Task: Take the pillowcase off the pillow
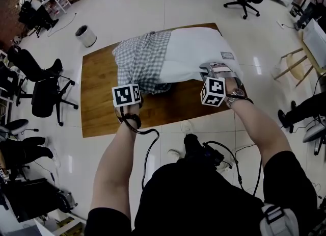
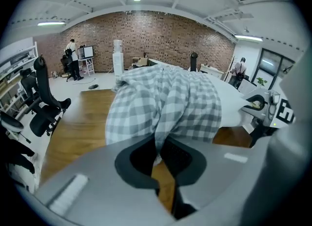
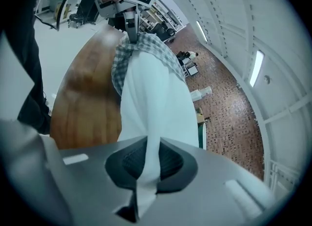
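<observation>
I have the pillow (image 1: 196, 51) lying across the wooden table (image 1: 102, 95), taking up the far and right part of the top. The checked pillowcase (image 1: 142, 59) is bunched over the pillow's end near the table's middle. The rest of the pillow, toward the table's right edge, shows bare and white.

My left gripper (image 2: 158, 149) is clenched on a fold of the checked pillowcase. The cloth runs straight down between the pads, above the table's near half. My right gripper (image 3: 148, 164) is clamped on white pillow fabric, with a pinched ridge of it running through the jaws, by the table's near right edge. From that gripper's view the pillow stretches away along the table to the checked cloth and the left gripper beyond it.

A small bin (image 1: 85, 35) stands on the floor just off the table's far left corner.
</observation>
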A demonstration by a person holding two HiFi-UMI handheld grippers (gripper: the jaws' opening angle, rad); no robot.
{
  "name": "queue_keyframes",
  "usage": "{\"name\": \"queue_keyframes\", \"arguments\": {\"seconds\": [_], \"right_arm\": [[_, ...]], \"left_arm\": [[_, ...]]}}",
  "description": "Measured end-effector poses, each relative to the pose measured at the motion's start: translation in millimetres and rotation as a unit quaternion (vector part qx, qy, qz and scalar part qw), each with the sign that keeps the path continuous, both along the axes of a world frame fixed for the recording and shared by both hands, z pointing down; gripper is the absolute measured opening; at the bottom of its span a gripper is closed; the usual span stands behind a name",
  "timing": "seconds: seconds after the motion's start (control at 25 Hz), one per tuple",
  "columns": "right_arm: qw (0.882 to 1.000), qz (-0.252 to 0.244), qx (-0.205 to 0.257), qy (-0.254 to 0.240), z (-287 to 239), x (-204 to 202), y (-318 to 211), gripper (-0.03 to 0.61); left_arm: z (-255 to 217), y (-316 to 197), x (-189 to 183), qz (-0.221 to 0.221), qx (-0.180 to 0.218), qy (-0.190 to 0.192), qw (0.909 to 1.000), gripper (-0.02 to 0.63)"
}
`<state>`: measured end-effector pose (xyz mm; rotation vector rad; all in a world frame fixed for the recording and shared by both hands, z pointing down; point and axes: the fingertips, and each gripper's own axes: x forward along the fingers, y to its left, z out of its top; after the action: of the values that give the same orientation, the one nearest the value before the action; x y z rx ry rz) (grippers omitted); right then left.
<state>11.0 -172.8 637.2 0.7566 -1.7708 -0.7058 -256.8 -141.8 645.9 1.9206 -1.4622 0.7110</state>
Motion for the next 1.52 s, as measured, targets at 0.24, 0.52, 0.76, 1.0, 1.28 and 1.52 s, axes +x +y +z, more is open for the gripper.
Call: {"name": "queue_keyframes", "arguments": {"seconds": [0.24, 0.52, 0.76, 1.0, 1.28, 1.52], "right_arm": [[1.0, 0.012, -0.014, -0.013, -6, 13, 5, 0.018], [0.999, 0.017, -0.021, -0.017, -8, 20, 11, 0.017], [0.998, 0.03, -0.044, -0.036, -8, 29, 13, 0.017], [0.995, 0.037, -0.075, -0.061, -3, 24, 23, 0.02], [0.975, 0.026, -0.177, -0.129, -16, 10, 48, 0.183], [0.952, 0.009, -0.242, -0.189, -44, -2, 70, 0.221]], "left_arm": [[-8, 3, -18, -0.01, 0.003, -0.003, 0.9999, 0.018], [-5, 11, -40, -0.023, 0.003, 0.003, 0.9997, 0.018], [-9, 11, -52, -0.028, 0.004, -0.004, 0.9996, 0.018], [-8, 16, -54, -0.028, 0.01, -0.002, 0.9996, 0.02], [-25, 21, -51, -0.019, 0.044, 0.006, 0.9988, 0.113], [-39, 27, -55, -0.01, 0.075, -0.017, 0.997, 0.15]]}}
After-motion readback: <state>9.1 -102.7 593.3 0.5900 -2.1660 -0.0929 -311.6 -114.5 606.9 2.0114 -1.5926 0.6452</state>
